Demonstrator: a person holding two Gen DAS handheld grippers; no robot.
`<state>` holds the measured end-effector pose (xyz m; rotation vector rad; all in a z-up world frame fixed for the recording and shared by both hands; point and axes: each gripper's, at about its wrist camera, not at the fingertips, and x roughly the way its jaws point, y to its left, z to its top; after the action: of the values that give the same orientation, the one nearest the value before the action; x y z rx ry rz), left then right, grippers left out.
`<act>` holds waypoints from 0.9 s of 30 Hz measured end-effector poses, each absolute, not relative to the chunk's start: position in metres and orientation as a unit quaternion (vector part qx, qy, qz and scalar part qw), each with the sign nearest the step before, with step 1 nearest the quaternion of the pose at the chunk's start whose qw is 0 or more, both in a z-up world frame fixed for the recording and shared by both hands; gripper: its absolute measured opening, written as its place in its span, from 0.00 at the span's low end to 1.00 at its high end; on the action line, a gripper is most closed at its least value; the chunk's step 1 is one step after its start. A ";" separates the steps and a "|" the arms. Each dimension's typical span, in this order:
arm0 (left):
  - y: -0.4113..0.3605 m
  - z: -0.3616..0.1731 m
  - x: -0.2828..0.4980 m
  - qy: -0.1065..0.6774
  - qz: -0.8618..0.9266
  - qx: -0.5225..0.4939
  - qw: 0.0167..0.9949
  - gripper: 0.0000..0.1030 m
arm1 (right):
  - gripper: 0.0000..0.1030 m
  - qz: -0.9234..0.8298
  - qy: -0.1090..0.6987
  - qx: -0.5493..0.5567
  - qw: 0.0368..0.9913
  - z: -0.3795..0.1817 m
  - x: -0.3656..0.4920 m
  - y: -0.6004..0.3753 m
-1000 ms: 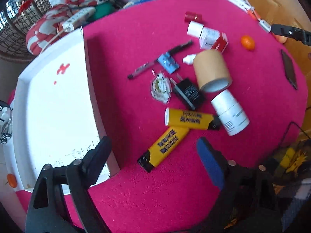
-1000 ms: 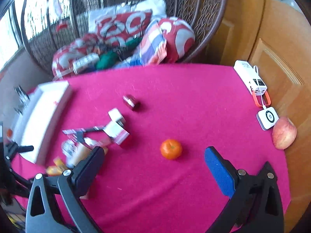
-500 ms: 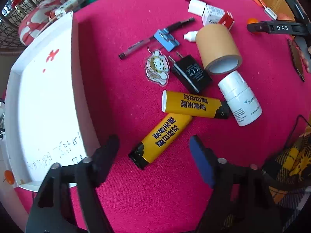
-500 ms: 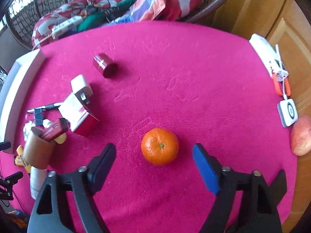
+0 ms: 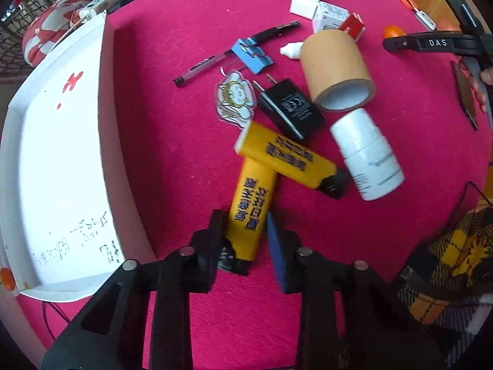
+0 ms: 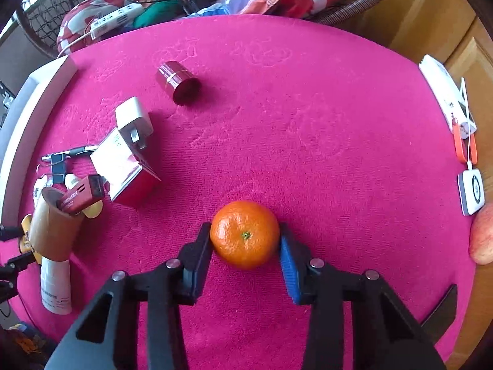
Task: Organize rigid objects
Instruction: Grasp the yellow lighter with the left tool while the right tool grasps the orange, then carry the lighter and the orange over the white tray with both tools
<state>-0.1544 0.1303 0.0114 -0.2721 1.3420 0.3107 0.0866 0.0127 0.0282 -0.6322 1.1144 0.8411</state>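
Note:
In the left wrist view my left gripper is shut on the near yellow tube lying on the pink table; a second yellow tube lies across its far end. The white tray sits to the left. In the right wrist view my right gripper is shut on the orange mandarin, both pads touching its sides on the cloth.
Past the tubes lie a black charger, a white bottle, a brown tape roll, a pen, a blue clip and a keychain. A red cap, white plug, red-white box and apple show in the right wrist view.
Both grippers moved down and forward and closed: the left onto the near yellow tube, the right onto the mandarin. The near tube has turned more upright in view.

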 end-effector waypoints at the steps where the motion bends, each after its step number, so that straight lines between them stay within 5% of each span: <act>1: 0.129 0.013 -0.155 0.615 0.139 -0.131 0.765 0.23 | 0.39 0.379 0.510 -0.273 0.722 0.030 0.087 0.008; 27: 0.139 0.117 -0.177 0.472 0.177 -0.156 0.850 0.23 | 0.39 0.492 0.395 -0.138 0.764 0.175 0.039 0.007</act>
<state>-0.1772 0.1390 0.1166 -0.3294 0.9939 0.3729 0.0391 0.0071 0.1747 -0.3000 0.8589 1.0687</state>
